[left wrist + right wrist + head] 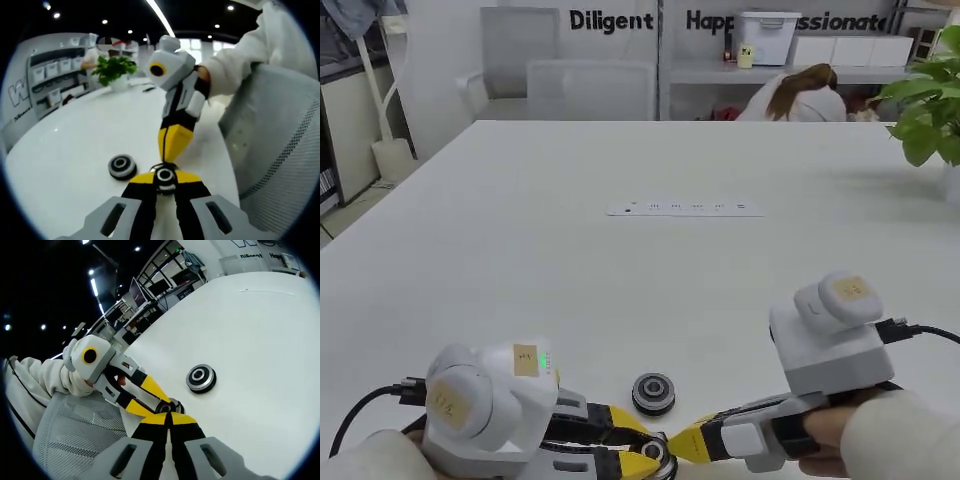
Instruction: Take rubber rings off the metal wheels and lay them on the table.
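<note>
A small metal wheel (pixel 660 456) hangs just above the white table's (pixel 620 280) near edge, and my left gripper (pixel 650 447) is shut on it from the left. In the left gripper view the wheel (pixel 165 176) sits between the yellow jaws. My right gripper (pixel 688 445) comes in from the right, its jaws shut on the black rubber ring at the wheel's rim (pixel 171 405). A second wheel (pixel 653 392), still wearing its black rubber ring, lies flat on the table just beyond; it is also in the left gripper view (pixel 122 166) and the right gripper view (pixel 201 378).
A white power strip (pixel 685 208) lies mid-table. A potted plant (pixel 930 110) stands at the far right edge. Grey chairs (pixel 590 88) and a seated person (pixel 800 95) are behind the table. A mesh chair (pixel 280 145) is close beside me.
</note>
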`<action>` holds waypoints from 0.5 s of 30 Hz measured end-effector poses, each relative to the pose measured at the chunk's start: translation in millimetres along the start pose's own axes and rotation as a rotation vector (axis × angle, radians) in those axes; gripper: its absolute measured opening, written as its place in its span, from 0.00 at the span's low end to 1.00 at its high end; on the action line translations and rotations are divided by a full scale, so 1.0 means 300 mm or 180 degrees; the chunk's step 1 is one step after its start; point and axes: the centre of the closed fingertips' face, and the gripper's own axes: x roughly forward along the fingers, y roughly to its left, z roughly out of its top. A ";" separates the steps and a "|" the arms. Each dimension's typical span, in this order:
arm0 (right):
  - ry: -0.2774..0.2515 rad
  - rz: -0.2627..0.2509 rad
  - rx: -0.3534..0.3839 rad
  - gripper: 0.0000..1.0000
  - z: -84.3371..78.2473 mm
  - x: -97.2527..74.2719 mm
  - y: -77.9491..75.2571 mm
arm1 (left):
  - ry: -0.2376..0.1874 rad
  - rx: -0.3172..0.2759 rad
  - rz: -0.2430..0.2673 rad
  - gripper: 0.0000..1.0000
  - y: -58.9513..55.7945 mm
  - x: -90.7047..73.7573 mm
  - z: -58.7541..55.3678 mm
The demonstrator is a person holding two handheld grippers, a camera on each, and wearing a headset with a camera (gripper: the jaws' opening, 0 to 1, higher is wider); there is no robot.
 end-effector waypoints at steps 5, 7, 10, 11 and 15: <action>0.0014 0.0000 -0.0041 0.00 0.000 0.001 0.003 | -0.0001 -0.0006 0.0003 0.14 0.001 0.000 0.000; 0.0016 0.0005 -0.0043 0.00 0.000 0.000 0.005 | -0.0001 -0.0003 0.0002 0.14 0.001 0.000 0.000; 0.0019 0.0011 -0.0055 0.00 0.000 0.000 0.007 | -0.0002 -0.0007 -0.0001 0.14 0.001 0.000 0.000; 0.0023 0.0007 -0.0066 0.00 0.000 0.000 0.006 | -0.0001 -0.0011 -0.0003 0.14 0.001 0.000 0.000; 0.0024 0.0014 -0.0077 0.00 0.002 -0.002 0.007 | 0.0014 -0.0008 -0.0011 0.14 0.001 -0.001 -0.001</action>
